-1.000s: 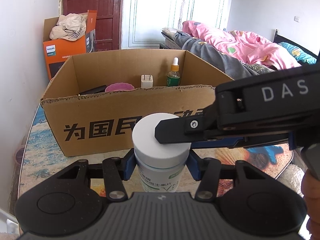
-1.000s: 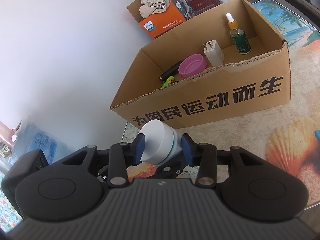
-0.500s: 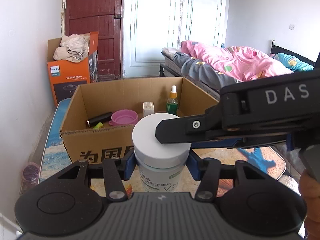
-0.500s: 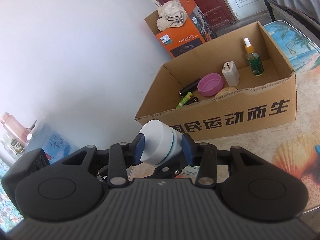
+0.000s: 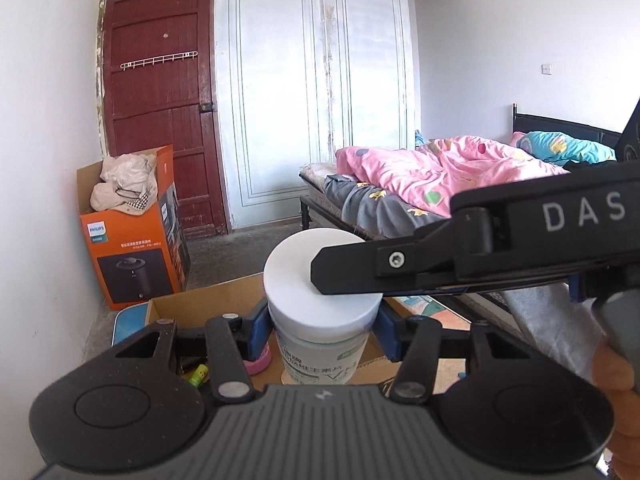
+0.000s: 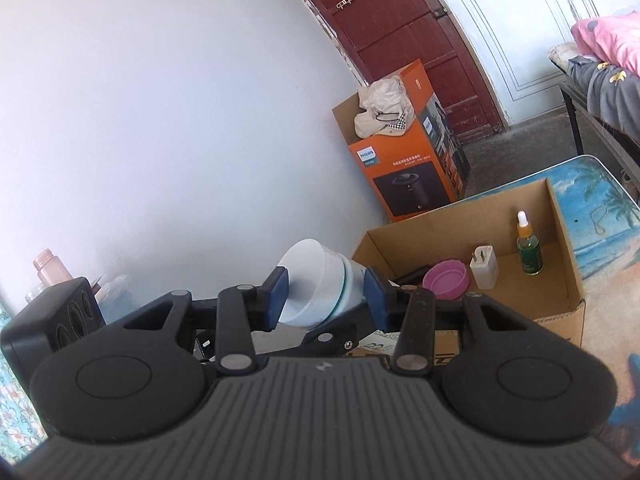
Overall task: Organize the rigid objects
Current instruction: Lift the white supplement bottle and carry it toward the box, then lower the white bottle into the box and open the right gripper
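A: What sits in the cardboard box (image 6: 560, 248)?

B: A green dropper bottle (image 6: 529, 249) stands upright near the far right corner, a white plug adapter (image 6: 485, 267) just beside it, then a round pink dish (image 6: 446, 280) and a dark, slim object that is partly hidden. The left wrist view adds a small yellow-green item (image 5: 199, 374).

A: And the jar?

B: The white jar (image 5: 320, 312), a smooth cylinder with a flat matte lid and a printed green label, hangs above the box's near edge. The left gripper (image 5: 322, 332) clamps its body between blue pads; the right gripper (image 6: 326, 294) clamps the lid.

A: Other containers?

B: An orange carton (image 6: 404, 176) on the floor, crumpled pale cloth (image 6: 382, 110) on top.
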`<action>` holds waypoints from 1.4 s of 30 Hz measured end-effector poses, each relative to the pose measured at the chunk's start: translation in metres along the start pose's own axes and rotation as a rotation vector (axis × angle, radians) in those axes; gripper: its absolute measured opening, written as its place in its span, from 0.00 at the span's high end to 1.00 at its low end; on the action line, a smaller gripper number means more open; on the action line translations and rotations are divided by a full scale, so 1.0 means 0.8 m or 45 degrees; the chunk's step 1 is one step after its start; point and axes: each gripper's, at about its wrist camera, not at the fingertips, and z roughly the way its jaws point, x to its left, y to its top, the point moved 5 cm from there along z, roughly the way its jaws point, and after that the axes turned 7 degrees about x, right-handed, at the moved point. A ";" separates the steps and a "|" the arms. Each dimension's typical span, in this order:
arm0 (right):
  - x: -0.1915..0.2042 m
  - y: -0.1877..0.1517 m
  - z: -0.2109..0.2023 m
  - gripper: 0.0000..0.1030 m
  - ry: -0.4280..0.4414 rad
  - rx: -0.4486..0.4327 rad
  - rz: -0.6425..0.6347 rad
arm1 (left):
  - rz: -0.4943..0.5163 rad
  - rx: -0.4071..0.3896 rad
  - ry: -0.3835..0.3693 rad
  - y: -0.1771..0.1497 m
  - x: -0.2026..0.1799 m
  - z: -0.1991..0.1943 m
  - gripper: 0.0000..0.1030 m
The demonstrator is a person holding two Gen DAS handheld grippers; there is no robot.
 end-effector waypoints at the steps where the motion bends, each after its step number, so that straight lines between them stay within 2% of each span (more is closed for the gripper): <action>1: -0.003 0.006 -0.002 0.59 -0.005 -0.007 -0.002 | 0.006 -0.004 -0.008 0.006 -0.003 0.004 0.48; 8: -0.045 0.043 -0.005 0.59 -0.047 -0.012 0.026 | 0.044 0.009 -0.052 0.032 -0.020 0.049 0.48; 13: -0.085 0.053 0.004 0.59 -0.084 0.003 0.063 | 0.056 0.057 -0.088 0.034 -0.030 0.083 0.48; 28: -0.205 0.035 0.086 0.58 -0.140 0.113 0.218 | 0.015 0.285 -0.170 0.009 -0.028 0.200 0.48; 35: -0.229 0.029 0.116 0.57 -0.197 0.185 0.193 | 0.006 0.361 -0.188 -0.007 -0.024 0.233 0.48; 42: -0.237 0.028 0.131 0.54 -0.231 0.202 0.157 | 0.002 0.437 -0.199 -0.015 -0.028 0.259 0.47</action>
